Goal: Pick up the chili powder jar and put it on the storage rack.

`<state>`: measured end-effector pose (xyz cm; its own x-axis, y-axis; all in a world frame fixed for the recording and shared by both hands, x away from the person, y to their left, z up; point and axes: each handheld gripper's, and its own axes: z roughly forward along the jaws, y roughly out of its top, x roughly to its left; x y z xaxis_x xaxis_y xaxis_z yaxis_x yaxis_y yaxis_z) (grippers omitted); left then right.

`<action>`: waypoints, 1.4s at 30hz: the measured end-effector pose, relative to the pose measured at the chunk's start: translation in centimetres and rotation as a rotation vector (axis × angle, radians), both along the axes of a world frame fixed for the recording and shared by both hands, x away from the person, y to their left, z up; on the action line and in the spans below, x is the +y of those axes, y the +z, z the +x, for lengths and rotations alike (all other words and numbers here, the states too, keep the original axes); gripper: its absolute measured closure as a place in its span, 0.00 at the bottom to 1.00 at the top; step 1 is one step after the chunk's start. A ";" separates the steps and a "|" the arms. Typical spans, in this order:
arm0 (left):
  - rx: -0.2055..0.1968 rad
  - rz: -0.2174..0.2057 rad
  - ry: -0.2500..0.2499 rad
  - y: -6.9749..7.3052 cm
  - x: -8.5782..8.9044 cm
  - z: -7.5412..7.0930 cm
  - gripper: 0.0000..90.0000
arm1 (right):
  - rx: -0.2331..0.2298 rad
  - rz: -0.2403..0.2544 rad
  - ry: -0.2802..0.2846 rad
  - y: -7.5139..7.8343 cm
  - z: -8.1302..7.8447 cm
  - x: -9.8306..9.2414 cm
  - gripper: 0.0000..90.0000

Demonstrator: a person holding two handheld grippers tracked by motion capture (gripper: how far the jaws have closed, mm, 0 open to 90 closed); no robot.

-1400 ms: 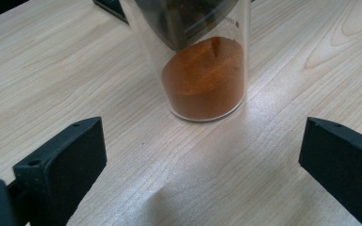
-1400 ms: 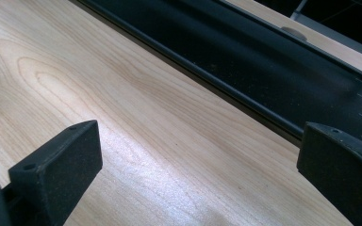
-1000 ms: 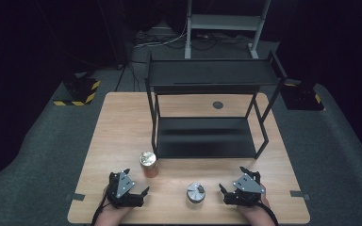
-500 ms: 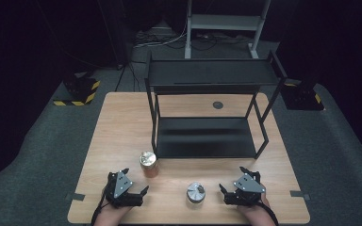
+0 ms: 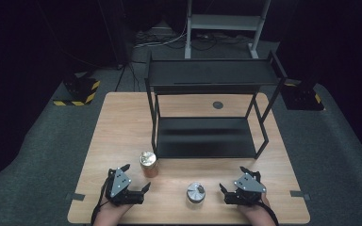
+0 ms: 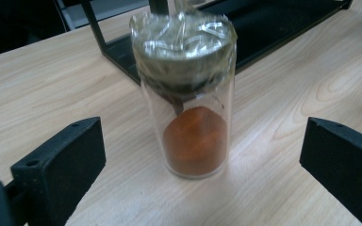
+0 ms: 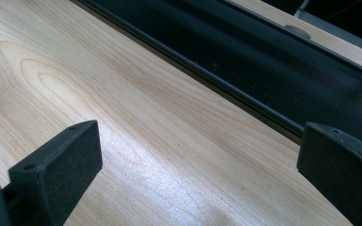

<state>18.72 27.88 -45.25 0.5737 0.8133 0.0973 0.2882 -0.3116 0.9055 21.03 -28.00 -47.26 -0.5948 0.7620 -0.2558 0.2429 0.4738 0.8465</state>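
Observation:
A clear jar of orange powder [image 5: 148, 164] [image 6: 187, 94] with a foil-covered top stands upright on the wooden table [image 5: 118, 127]. My left gripper [image 5: 134, 181] [image 6: 202, 174] is open near the front edge; the jar stands just ahead of its jaws, centred between them, untouched. A second, shorter jar with a silvery lid [image 5: 195, 192] sits at front centre. My right gripper [image 5: 233, 181] [image 7: 198, 169] is open at the front right, nothing between its jaws, facing bare wood and the shelf's lower tray [image 7: 245, 61].
A black two-tier metal shelf [image 5: 212, 75] stands on the table's far half, its lower tray [image 5: 206, 136] resting on the wood. A small round grey disc [image 5: 218, 105] lies behind it. Dark floor surrounds the table, with a yellow-black striped base [image 5: 78, 92] at left.

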 end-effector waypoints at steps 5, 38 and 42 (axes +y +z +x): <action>-0.003 -0.003 -0.010 0.5 -0.3 0.7 0.01 | -0.002 -0.002 -0.001 0.0 -0.1 0.0 0.00; -0.007 -0.128 0.032 -0.5 -1.1 3.7 0.10 | 0.003 0.013 0.001 0.0 0.0 -0.2 0.00; -0.013 -0.142 0.034 -0.8 -1.0 3.9 0.15 | 0.004 0.018 -0.001 0.0 0.1 -0.3 0.00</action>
<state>22.59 26.84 -46.07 0.5451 0.8383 -0.0133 0.2844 -0.1699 0.9435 21.09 -28.28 -47.30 -0.5947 0.7674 -0.2395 0.2468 0.4578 0.8541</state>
